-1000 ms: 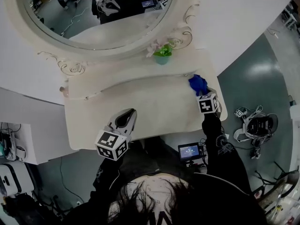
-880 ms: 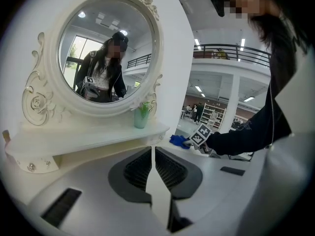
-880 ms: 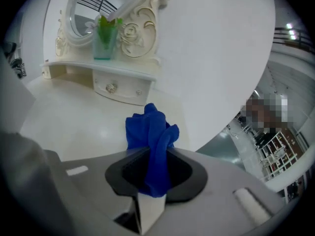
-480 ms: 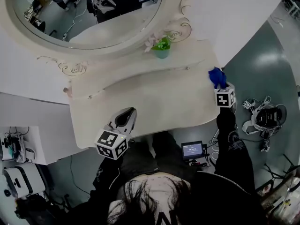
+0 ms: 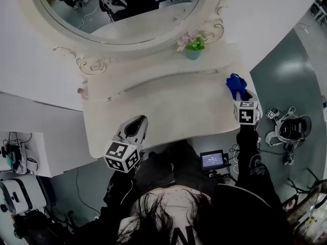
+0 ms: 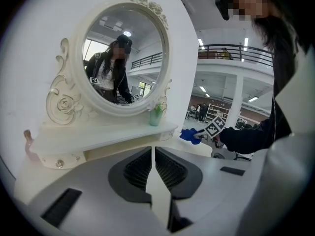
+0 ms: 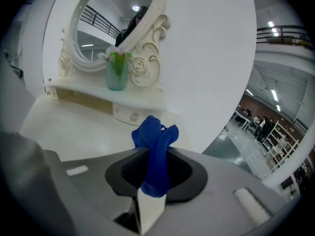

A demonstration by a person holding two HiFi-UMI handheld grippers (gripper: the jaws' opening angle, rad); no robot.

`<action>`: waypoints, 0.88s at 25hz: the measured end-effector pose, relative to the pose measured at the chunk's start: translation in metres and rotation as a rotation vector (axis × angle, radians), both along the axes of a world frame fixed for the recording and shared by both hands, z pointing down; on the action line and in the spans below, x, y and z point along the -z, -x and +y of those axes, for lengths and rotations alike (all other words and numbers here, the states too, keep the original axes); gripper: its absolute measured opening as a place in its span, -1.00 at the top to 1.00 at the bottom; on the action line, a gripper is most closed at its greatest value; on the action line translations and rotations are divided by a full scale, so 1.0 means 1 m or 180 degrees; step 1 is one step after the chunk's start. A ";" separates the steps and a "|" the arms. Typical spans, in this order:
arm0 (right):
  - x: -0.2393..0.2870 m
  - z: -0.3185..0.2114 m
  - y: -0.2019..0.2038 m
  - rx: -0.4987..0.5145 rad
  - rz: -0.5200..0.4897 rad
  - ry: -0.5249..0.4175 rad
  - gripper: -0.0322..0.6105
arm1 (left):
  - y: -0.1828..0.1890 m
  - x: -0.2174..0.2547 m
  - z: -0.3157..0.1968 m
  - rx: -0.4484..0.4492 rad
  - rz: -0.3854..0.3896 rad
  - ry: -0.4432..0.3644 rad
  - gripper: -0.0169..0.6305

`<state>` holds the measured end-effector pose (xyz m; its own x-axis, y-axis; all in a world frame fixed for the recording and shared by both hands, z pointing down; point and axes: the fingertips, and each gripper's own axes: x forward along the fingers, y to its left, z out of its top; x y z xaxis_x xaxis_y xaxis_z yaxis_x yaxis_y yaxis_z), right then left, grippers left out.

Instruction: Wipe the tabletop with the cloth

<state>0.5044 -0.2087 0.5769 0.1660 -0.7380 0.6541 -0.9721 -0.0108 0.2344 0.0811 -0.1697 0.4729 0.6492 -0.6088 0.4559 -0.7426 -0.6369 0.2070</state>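
Note:
The cream tabletop (image 5: pixel 168 111) of a dressing table spreads out under an oval mirror. A blue cloth (image 5: pixel 235 85) bunches over the table's right end, pinched in my right gripper (image 5: pixel 240 95), whose jaws are shut on it. In the right gripper view the cloth (image 7: pixel 155 149) stands up between the jaws above the tabletop (image 7: pixel 69 124). My left gripper (image 5: pixel 136 128) hovers at the table's front left edge, its jaws shut and empty. From the left gripper view I see the cloth (image 6: pixel 189 135) far to the right.
A small green vase with flowers (image 5: pixel 192 48) stands on the raised shelf (image 5: pixel 153 70) under the mirror (image 5: pixel 122 9). On the floor lie a small screen (image 5: pixel 212 160) and a headset with straps (image 5: pixel 288 129). White boxes (image 5: pixel 20 195) sit at the lower left.
My right gripper carried the blue cloth from the table's back right toward the right end. The head view shifted. The left gripper stayed at the front edge.

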 end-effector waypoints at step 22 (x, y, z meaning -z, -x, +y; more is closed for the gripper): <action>0.025 0.059 0.560 0.2070 -0.0945 0.0038 0.63 | 0.281 -0.020 0.076 0.0838 0.0134 -0.0041 0.94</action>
